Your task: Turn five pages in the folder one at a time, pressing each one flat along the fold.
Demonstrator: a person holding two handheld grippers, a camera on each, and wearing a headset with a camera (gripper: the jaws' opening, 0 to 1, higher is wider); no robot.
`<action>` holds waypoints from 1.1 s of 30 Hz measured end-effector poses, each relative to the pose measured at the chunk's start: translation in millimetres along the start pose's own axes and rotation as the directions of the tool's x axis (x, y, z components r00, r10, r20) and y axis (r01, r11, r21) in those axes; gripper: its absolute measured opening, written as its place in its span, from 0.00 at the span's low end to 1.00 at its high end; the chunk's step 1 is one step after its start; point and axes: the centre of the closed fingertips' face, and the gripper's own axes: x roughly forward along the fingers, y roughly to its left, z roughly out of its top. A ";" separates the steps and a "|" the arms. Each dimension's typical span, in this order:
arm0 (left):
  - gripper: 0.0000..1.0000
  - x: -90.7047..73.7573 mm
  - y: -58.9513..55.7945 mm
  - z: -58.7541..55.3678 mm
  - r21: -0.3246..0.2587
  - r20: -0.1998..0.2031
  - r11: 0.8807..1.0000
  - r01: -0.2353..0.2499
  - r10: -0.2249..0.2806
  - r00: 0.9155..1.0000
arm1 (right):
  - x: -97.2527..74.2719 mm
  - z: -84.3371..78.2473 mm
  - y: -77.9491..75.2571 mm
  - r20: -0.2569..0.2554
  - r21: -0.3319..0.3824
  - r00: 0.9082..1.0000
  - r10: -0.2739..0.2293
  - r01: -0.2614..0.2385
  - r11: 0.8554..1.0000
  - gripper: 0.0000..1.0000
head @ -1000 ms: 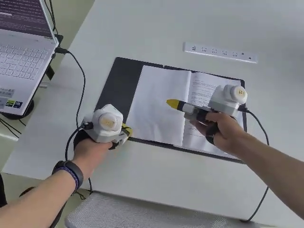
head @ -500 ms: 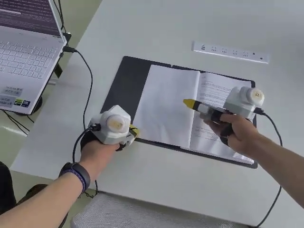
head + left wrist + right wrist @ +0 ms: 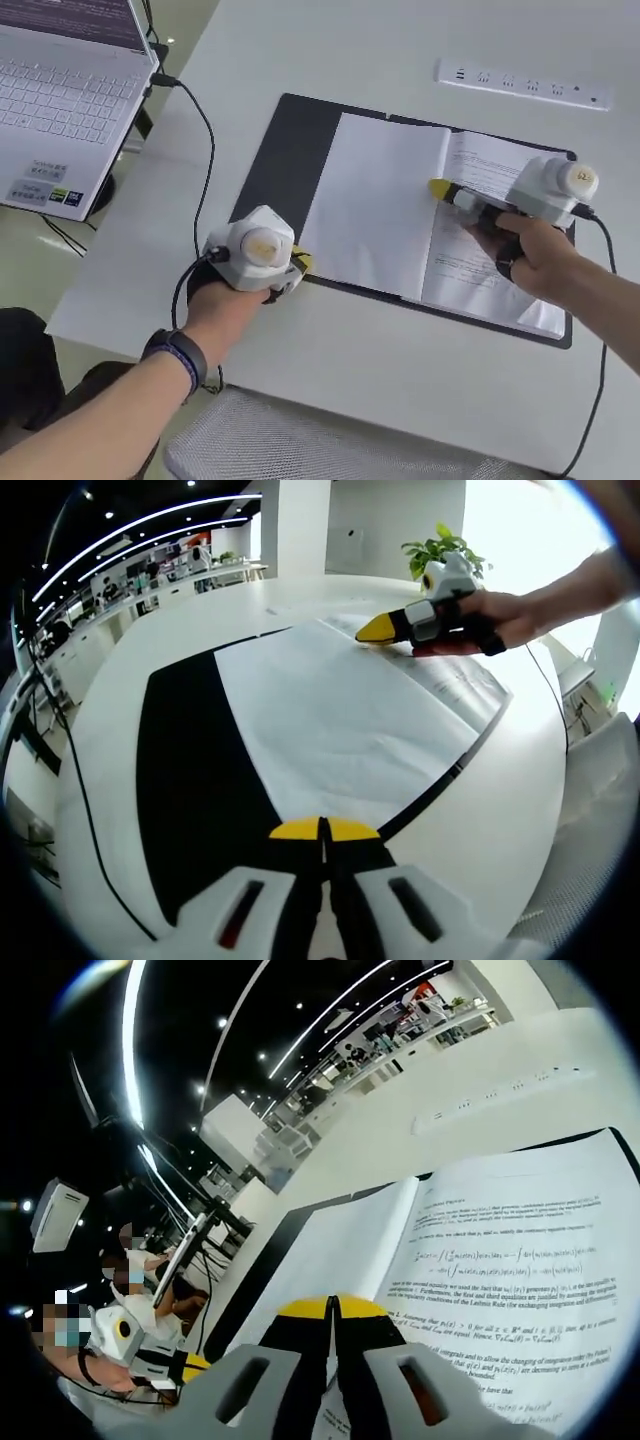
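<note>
**Right tool's already at the fold, and the fold runs far-to-near**

So the white counter (image 3: 400, 60) carries the work. There's a laptop (image 3: 60, 90) off past its left edge and a power strip (image 3: 525, 84) along the far edge. The folder (image 3: 285, 150) is spread out in the middle of the counter, black inside cover on the left. On it sits the turned page (image 3: 375, 210), blank side up. To its right is the printed page (image 3: 480, 270), lying pretty flat.

The bit that matters is the fold (image 3: 432, 240) between those two sheets. It runs from the counter's far edge toward the near edge, leaning a little left as it comes near. The right tool (image 3: 438, 187) lies crosswise to it, pointing toward the left edge, with its yellow tip right at the far part of the fold. I can't tell if it's actually pressing down or sitting just above the paper. Its jaws are pressed together with nothing between them, and the right gripper view backs that up.

The left tool (image 3: 300, 262) sits at the folder's near left corner, tip at the edge of the black cover. Its jaws are also squeezed together on nothing, and it's well apart from the fold.

My read is that the right one is nearer by a lot, so the flattening stroke is its job. It wants to drag the tip along the fold toward the near edge, not across it. Most of the fold's length lies on the near side of the tip.
</note>
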 end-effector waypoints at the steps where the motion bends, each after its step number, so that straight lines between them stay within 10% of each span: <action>1: 0.00 -0.1 -0.4 -0.1 0.000 -0.001 1.000 0.000 0.000 1.000 | 0.3 -0.8 -1.3 -0.002 0.002 1.000 0.002 -0.002 1.000 0.00; 18: 0.00 -1.5 -3.7 1.9 0.002 -0.005 1.000 -0.014 0.014 1.000 | 13.5 29.5 -14.8 0.098 0.098 0.995 -0.018 0.009 0.995 0.00; 33: 0.00 1.6 -1.1 0.6 0.011 -0.006 1.000 -0.018 0.018 1.000 | 38.2 67.4 -46.1 0.224 0.155 0.969 -0.104 0.070 0.985 0.00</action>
